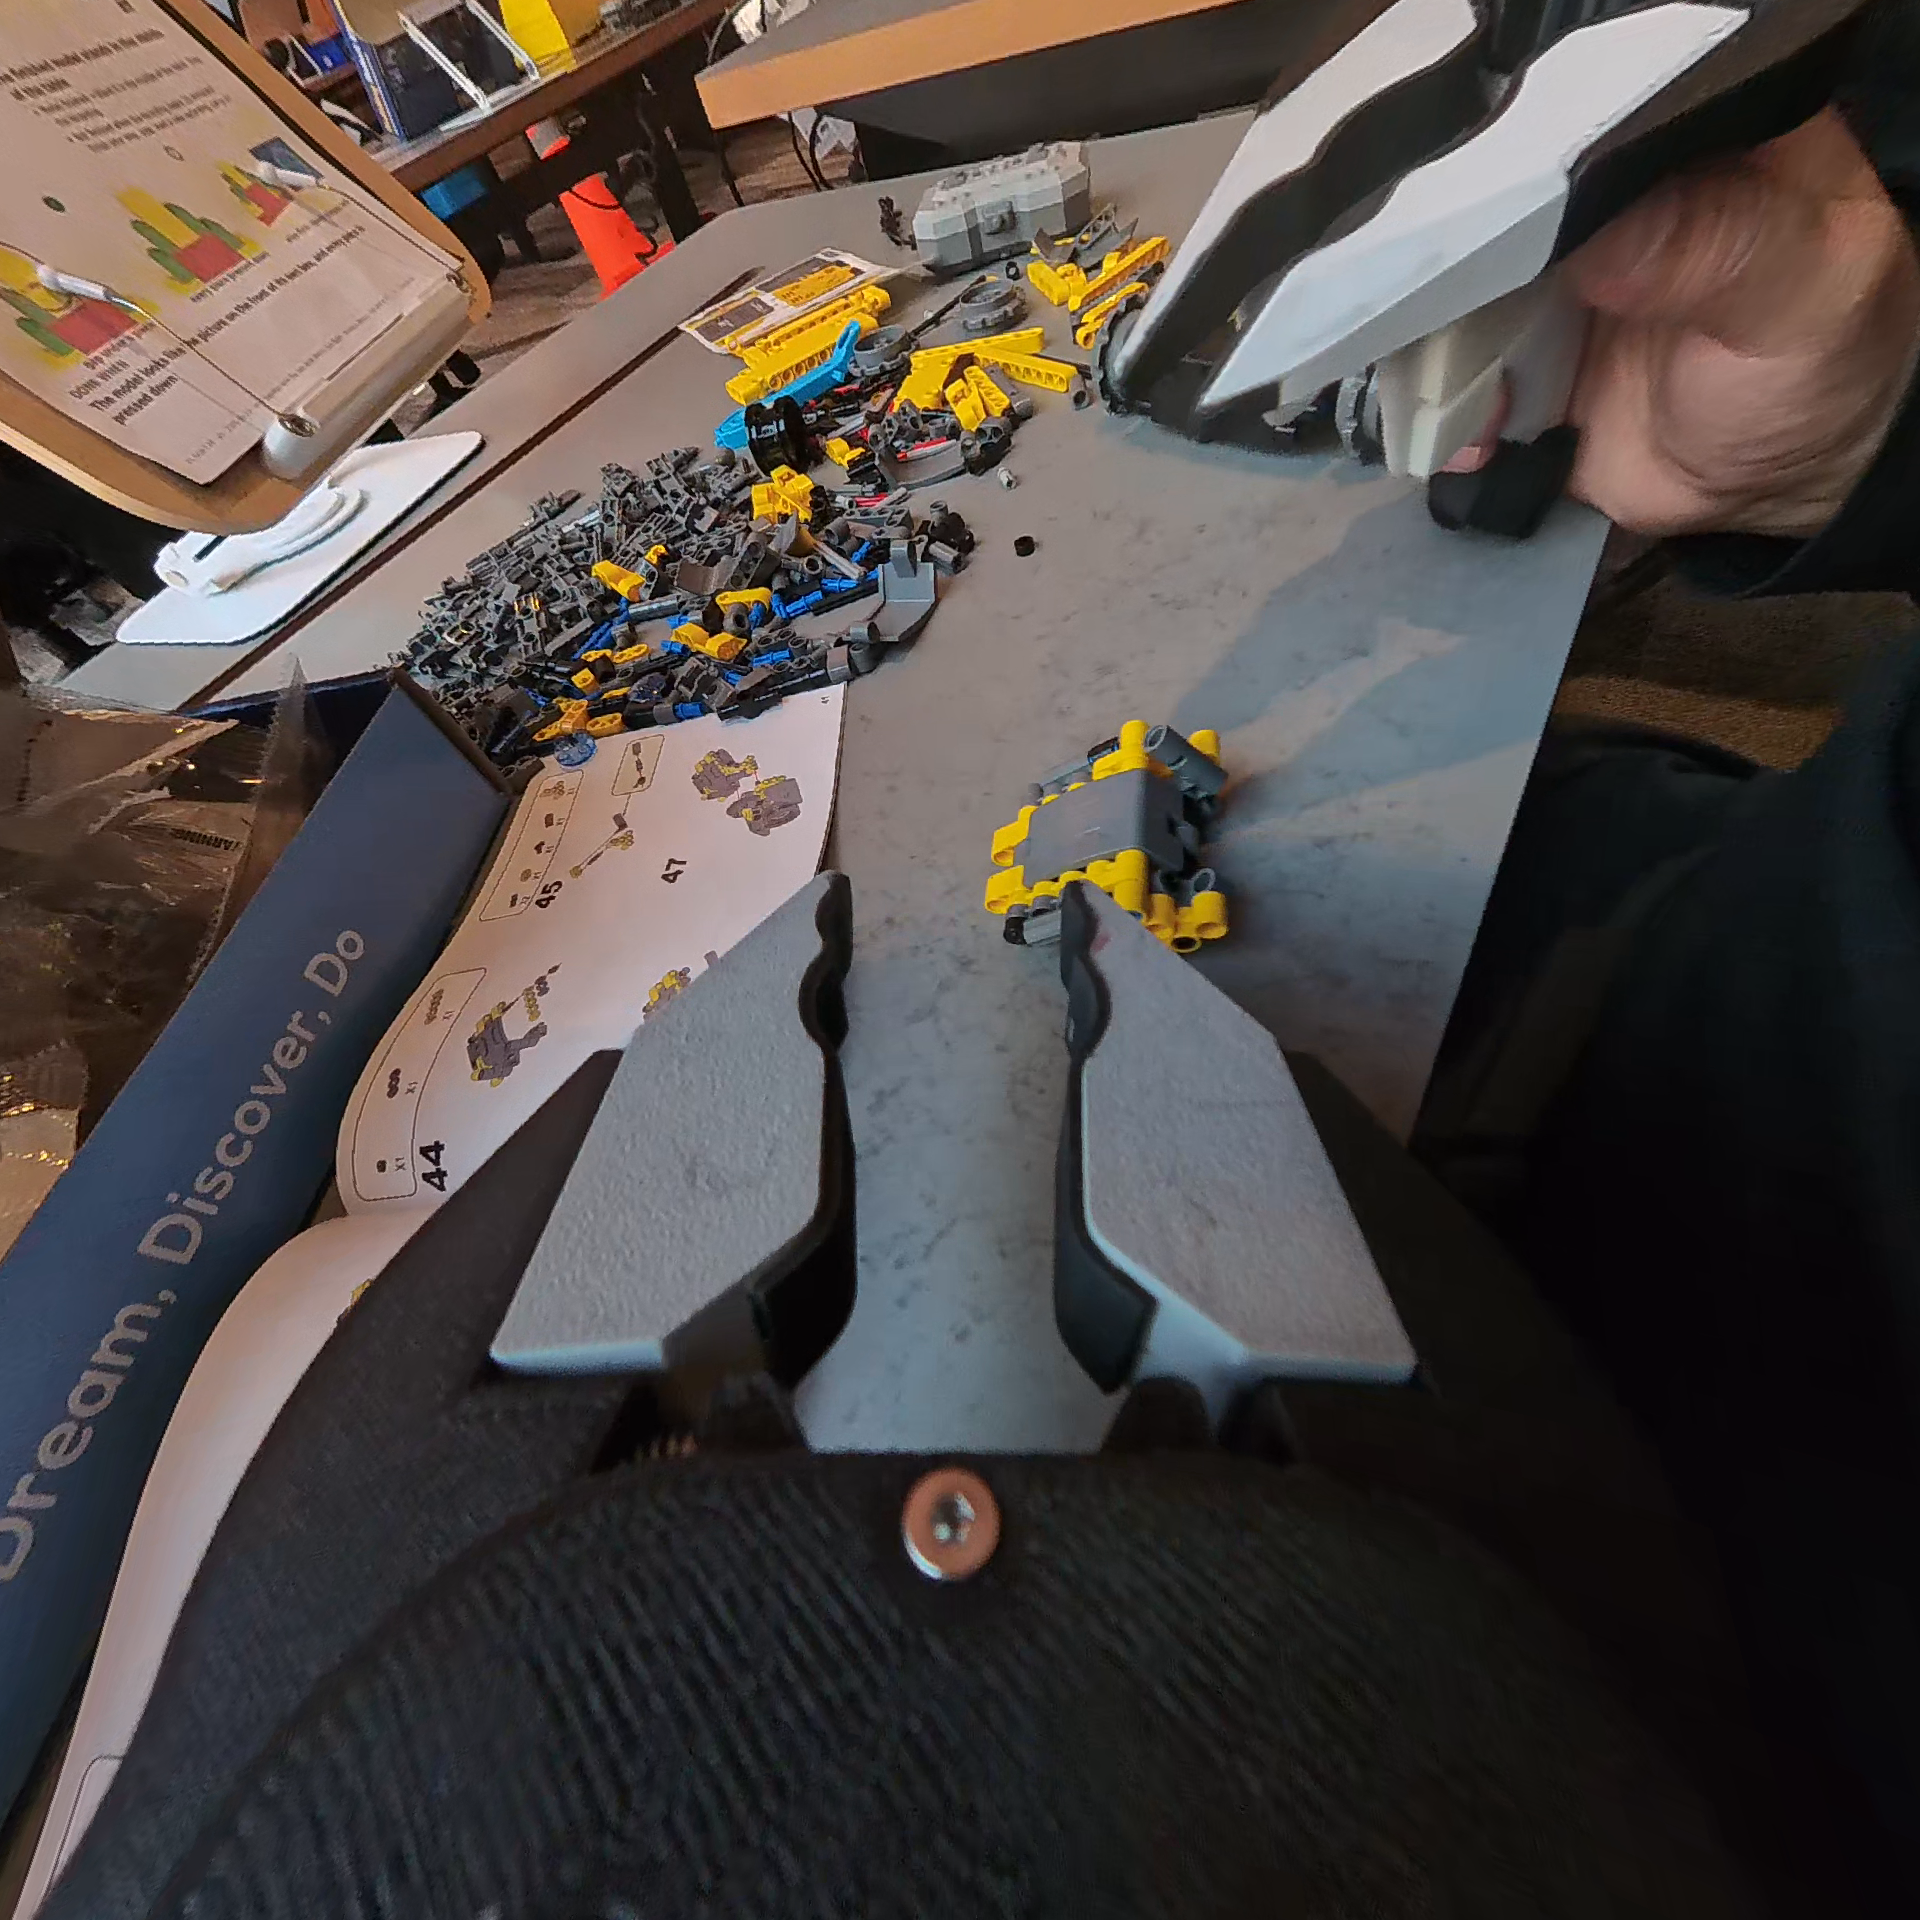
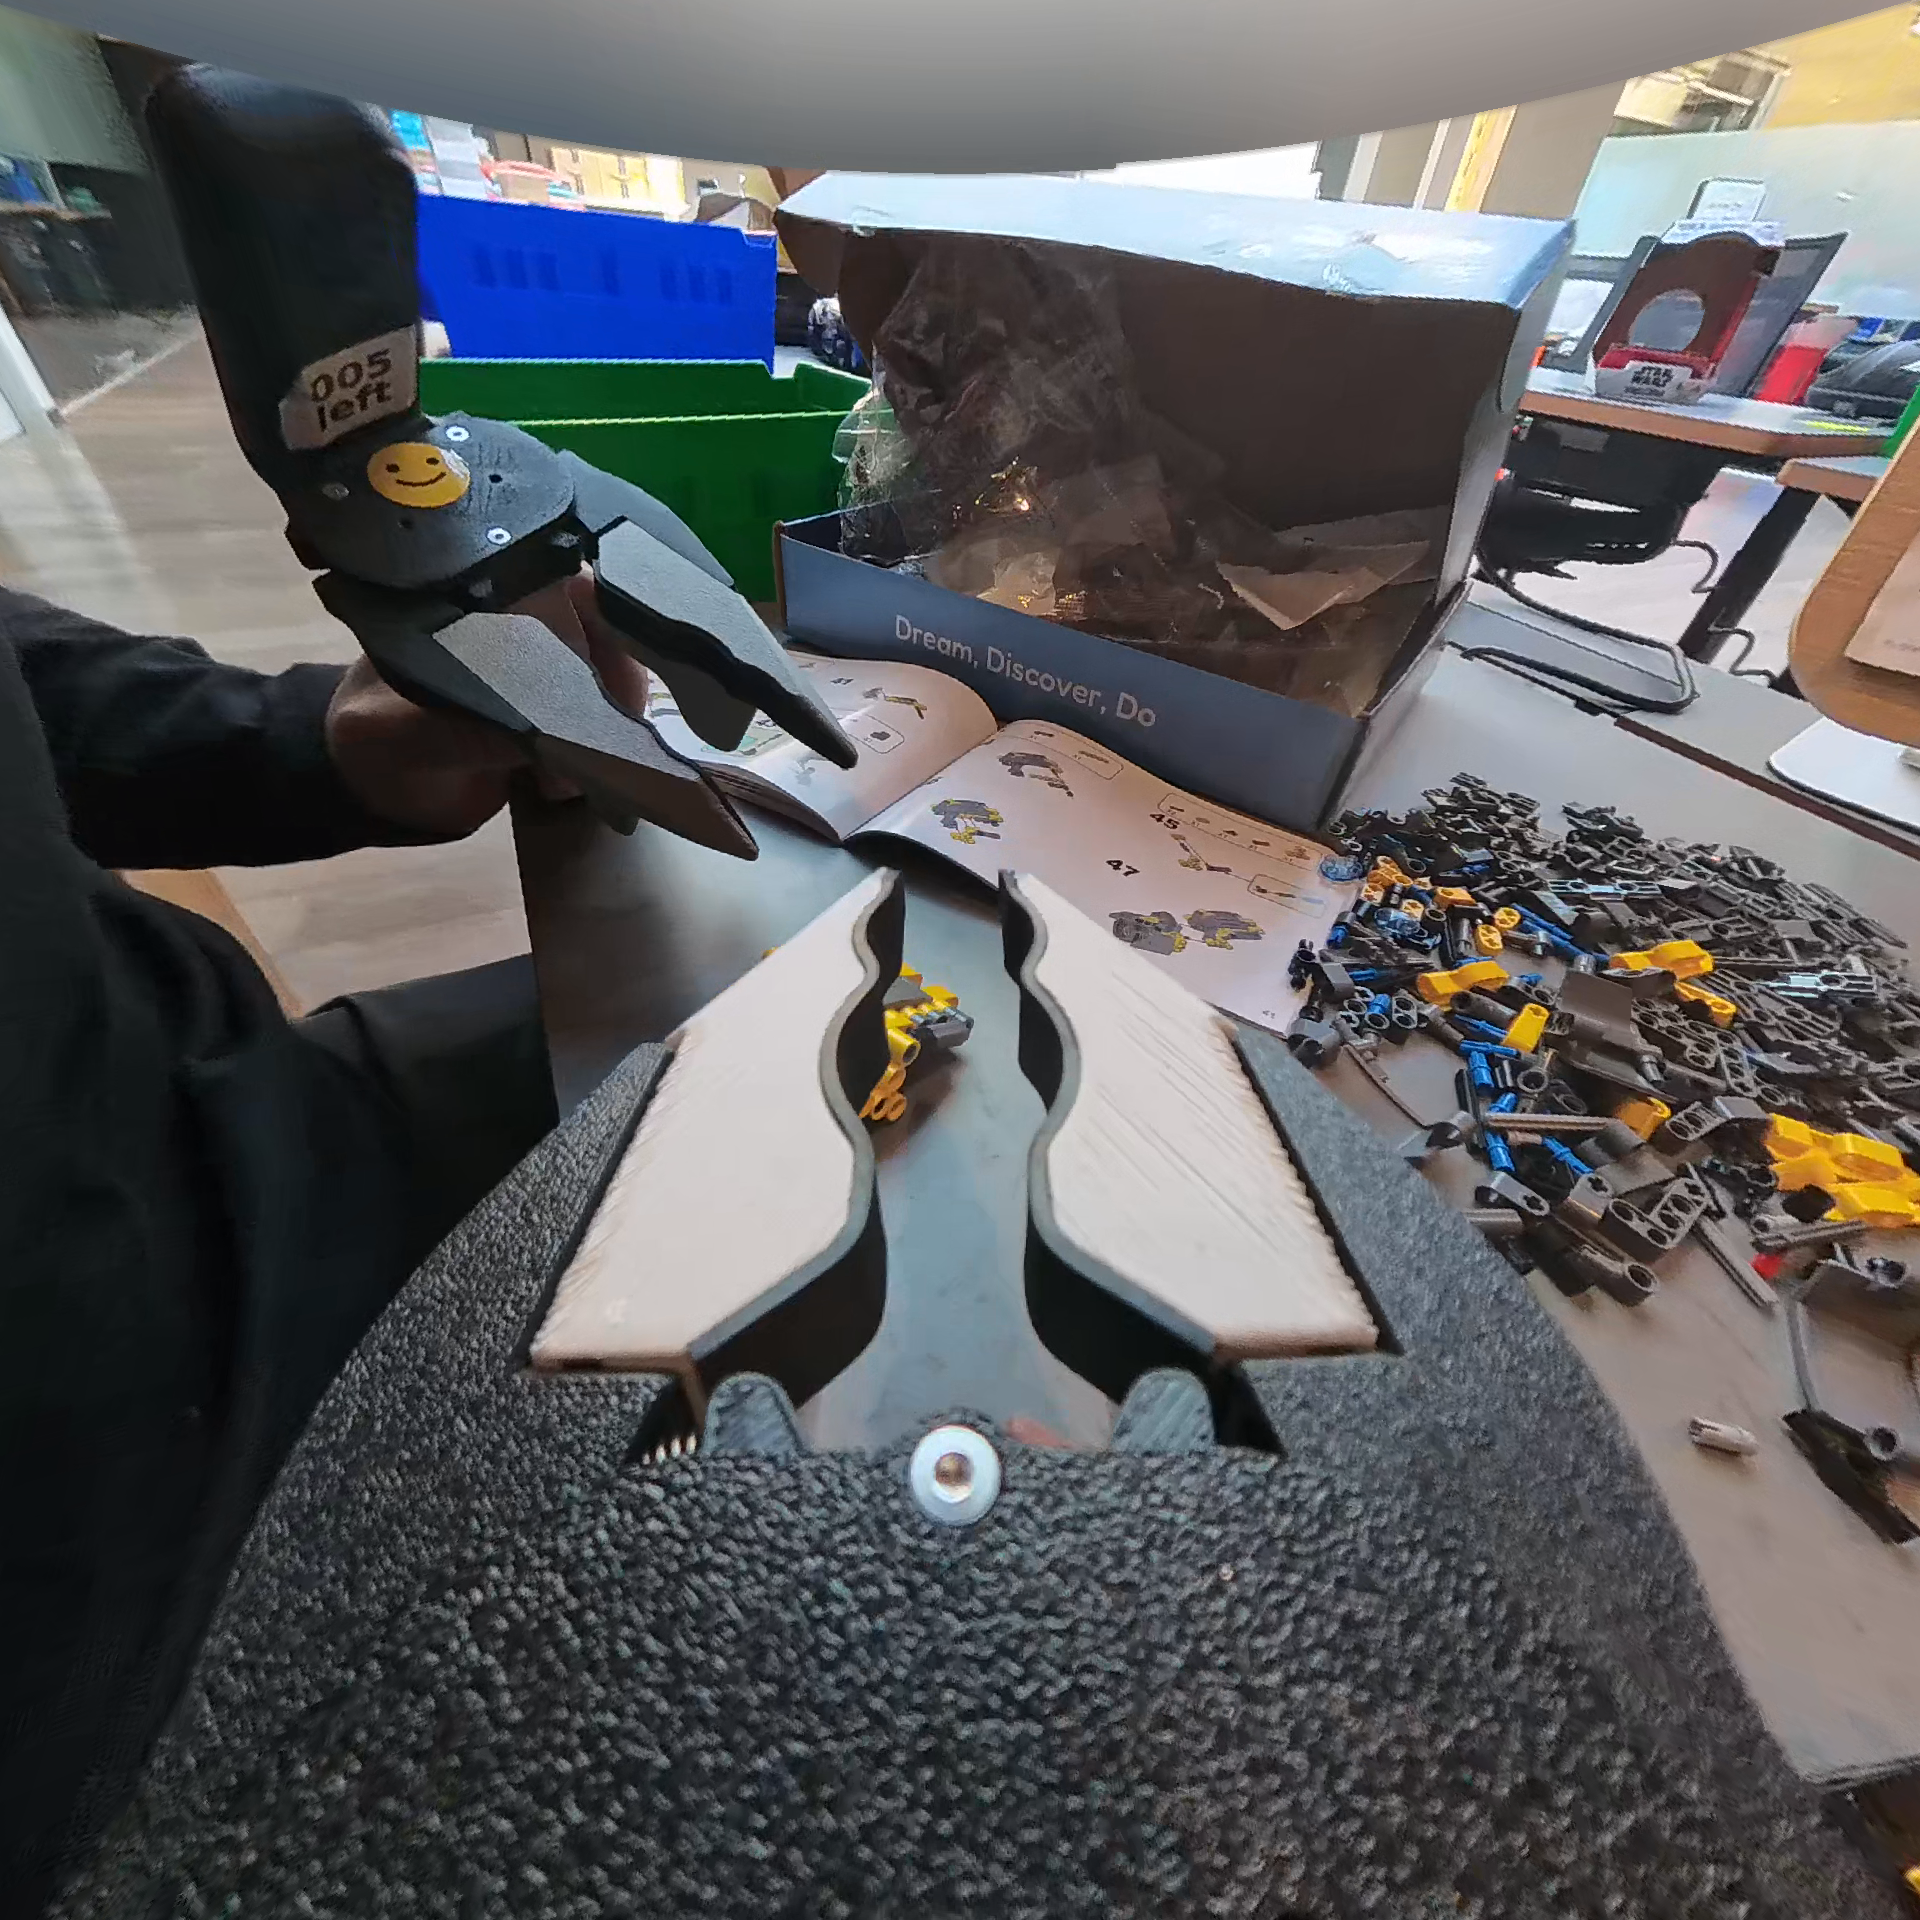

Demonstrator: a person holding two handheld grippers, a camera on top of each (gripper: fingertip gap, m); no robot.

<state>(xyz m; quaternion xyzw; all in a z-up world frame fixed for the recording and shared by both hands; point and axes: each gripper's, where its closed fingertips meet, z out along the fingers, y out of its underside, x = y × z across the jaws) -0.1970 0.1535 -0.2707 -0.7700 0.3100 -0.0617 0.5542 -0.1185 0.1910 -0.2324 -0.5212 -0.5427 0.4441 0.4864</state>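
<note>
1. Left gripper [image 1: 956,914]: jaws apart, empty, just short of yellow-grey brick assembly [image 1: 1117,831] on counter [image 1: 1195,582].
2. Right gripper [image 2: 951,894]: jaws apart, empty, above same assembly.
3. Assembly likely light, rigid; pinned joints may separate, so its flat grey sides look the safest hold.

Grey worktable [image 1: 1195,623] is the reference. Beyond its far edge: more wood-edged desks [image 1: 935,62], orange traffic cone [image 1: 608,234] on the floor between them. Opposite side of it: green crate [image 2: 665,436], blue crate [image 2: 592,275] behind that, light wood floor [image 2: 125,457], bright daylight from windows [image 2: 1704,94].
</note>
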